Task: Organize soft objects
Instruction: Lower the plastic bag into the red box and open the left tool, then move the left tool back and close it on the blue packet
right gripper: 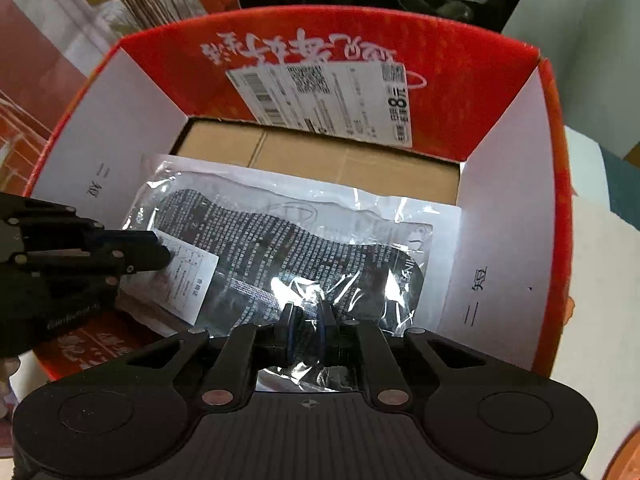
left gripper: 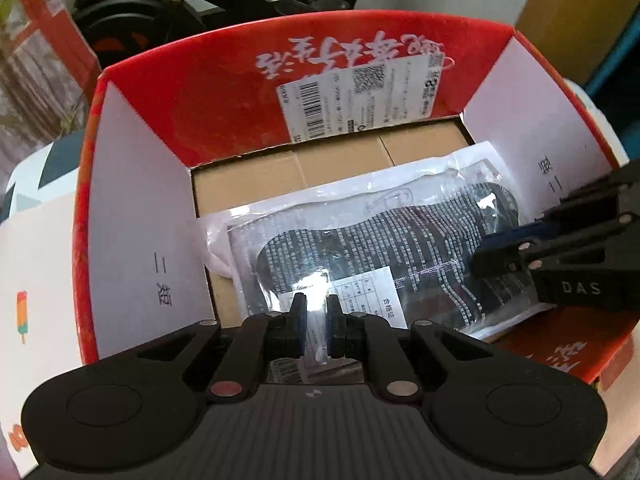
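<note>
Both grippers — left gripper (left gripper: 316,312) and right gripper (right gripper: 308,320) — pinch the bagged sock packet (left gripper: 384,240) inside the red box (left gripper: 224,92).

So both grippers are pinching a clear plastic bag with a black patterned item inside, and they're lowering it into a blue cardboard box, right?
Nearly. The box is red, not blue, as both wrist views show. The rest holds: the left gripper and right gripper each pinch an edge of the clear plastic bag, which sits inside the box.
</note>
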Action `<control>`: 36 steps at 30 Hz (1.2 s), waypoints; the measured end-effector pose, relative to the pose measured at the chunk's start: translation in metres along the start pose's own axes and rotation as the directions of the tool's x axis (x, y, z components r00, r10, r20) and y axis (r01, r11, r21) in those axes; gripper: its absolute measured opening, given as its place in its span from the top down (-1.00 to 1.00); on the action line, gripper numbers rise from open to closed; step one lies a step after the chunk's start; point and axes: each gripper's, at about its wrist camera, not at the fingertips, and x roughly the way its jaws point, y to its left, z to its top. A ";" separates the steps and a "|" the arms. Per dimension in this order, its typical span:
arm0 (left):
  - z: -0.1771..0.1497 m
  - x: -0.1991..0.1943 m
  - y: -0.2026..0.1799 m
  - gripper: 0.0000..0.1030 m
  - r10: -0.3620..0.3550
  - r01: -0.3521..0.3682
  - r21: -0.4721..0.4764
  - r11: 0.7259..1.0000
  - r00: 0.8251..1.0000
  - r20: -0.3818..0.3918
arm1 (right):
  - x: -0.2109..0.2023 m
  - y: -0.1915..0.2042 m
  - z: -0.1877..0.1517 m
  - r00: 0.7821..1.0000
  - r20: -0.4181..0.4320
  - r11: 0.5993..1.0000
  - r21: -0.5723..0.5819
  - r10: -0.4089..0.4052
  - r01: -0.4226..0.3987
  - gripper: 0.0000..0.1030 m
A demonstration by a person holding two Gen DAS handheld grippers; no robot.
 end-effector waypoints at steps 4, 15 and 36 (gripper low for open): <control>0.000 0.003 -0.005 0.79 0.016 -0.015 0.044 0.999 1.000 -0.020 | 0.007 0.001 0.004 0.999 -0.037 1.000 -0.005 -0.019 0.019 0.86; -0.001 0.002 -0.004 0.77 0.014 -0.015 0.030 0.999 1.000 0.012 | 0.002 0.000 0.001 0.999 -0.008 0.999 0.005 -0.034 0.034 0.80; -0.082 -0.140 -0.023 -1.00 0.141 -0.146 -0.029 0.989 0.854 0.500 | -0.136 0.017 -0.139 0.774 0.632 0.998 0.055 -0.047 0.015 -0.99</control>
